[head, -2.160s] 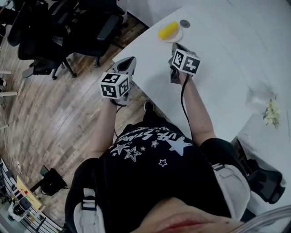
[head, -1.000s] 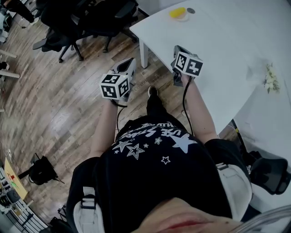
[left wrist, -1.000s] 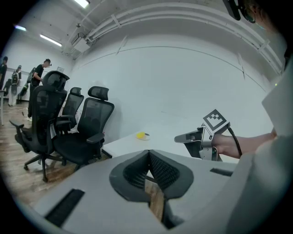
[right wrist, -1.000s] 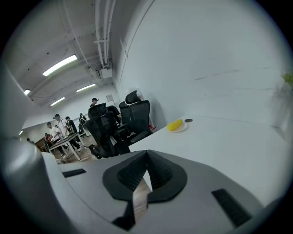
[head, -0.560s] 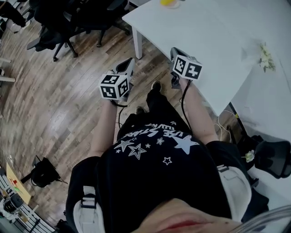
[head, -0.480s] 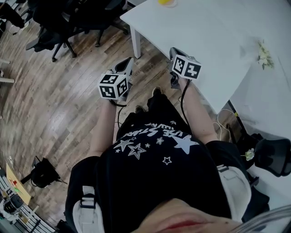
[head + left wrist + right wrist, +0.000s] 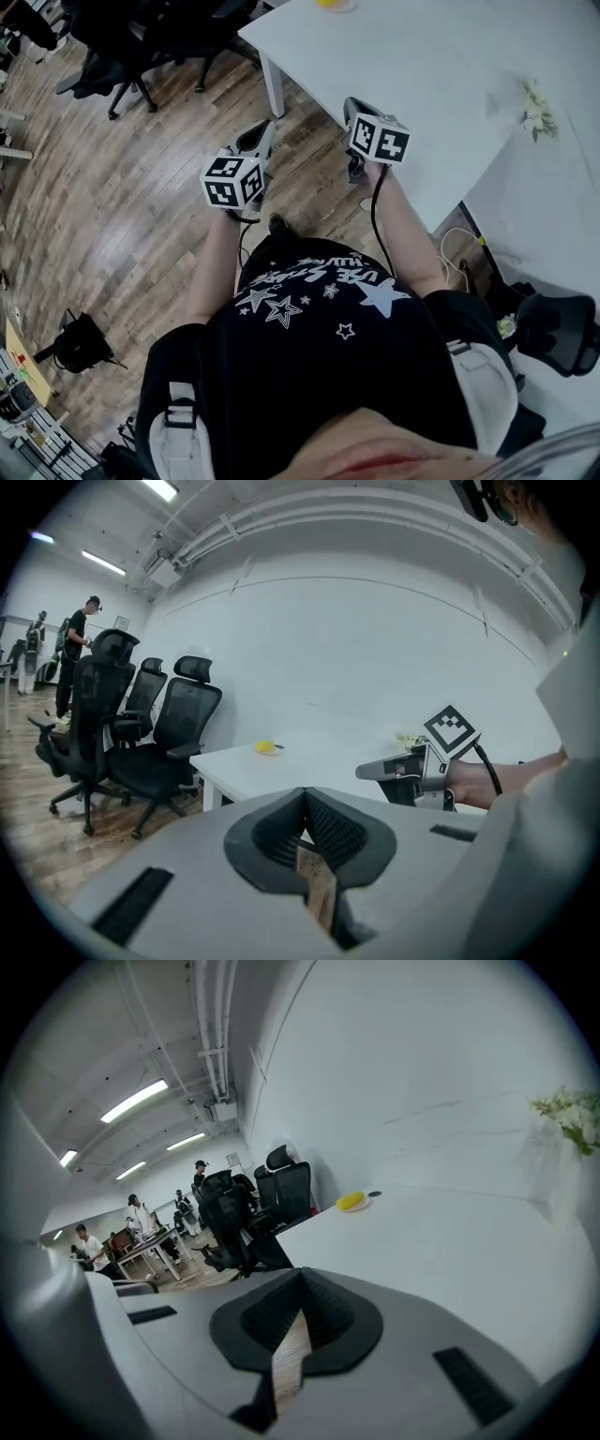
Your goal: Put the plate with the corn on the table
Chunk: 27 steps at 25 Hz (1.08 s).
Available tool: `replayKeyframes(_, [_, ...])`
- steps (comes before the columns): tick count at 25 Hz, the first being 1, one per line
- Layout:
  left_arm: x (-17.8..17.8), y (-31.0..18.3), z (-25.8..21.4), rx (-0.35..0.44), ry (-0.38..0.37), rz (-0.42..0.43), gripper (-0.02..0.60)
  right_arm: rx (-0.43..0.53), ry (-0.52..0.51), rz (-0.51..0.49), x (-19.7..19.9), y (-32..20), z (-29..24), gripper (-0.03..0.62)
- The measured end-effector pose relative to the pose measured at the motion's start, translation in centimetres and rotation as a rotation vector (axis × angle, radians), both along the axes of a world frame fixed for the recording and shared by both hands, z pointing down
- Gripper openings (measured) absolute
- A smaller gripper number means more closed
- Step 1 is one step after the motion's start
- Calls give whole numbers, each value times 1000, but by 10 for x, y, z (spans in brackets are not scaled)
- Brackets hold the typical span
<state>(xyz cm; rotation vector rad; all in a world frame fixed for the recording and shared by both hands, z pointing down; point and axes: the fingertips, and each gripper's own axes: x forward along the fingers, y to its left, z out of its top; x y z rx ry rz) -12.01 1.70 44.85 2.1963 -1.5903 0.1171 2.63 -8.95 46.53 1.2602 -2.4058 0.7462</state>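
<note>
The plate with the yellow corn point(image 7: 335, 4) lies on the white table point(image 7: 422, 75), far from both grippers, at the top edge of the head view. It also shows as the small plate of corn point(image 7: 268, 748) in the left gripper view and as the corn plate point(image 7: 353, 1202) in the right gripper view. My left gripper point(image 7: 262, 137) hangs over the wooden floor, jaws shut and empty. By the table's near edge my right gripper point(image 7: 352, 109) is shut with nothing in it. Each gripper view shows the pads closed together: left gripper point(image 7: 305, 803), right gripper point(image 7: 298, 1288).
Black office chairs point(image 7: 141, 37) stand left of the table. A bunch of pale flowers point(image 7: 534, 105) sits on the table at the right. A small dark disc point(image 7: 374, 1193) lies beside the plate. People stand at desks point(image 7: 141, 1222) far off in the room.
The table and the plate have slid up and away in the head view as the person backed off. Both grippers came back with the person, still shut and empty.
</note>
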Motion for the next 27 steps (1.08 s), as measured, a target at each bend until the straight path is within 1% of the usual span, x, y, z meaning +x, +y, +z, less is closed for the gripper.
replayKeyframes(4, [28,12,-2,7,-16,-15,6,8,-10,-66,12,16,-1,6])
replayKeyframes(8, [48,30,0,-3,-21,-30,6,9,-18,-102,24,39,-1,6])
replayKeyframes(15, [79,62,-5,0,-28,-69,6,25,-25,-132,58,77,-12,6])
replayKeyframes(20, [108,88,-6,9,-27,-78,6,42,-10,-170,84,106,-15,6])
replayKeyframes(27, [136,128,-1,-2,-25,-96,6,42,19,-196,114,146,-11,6])
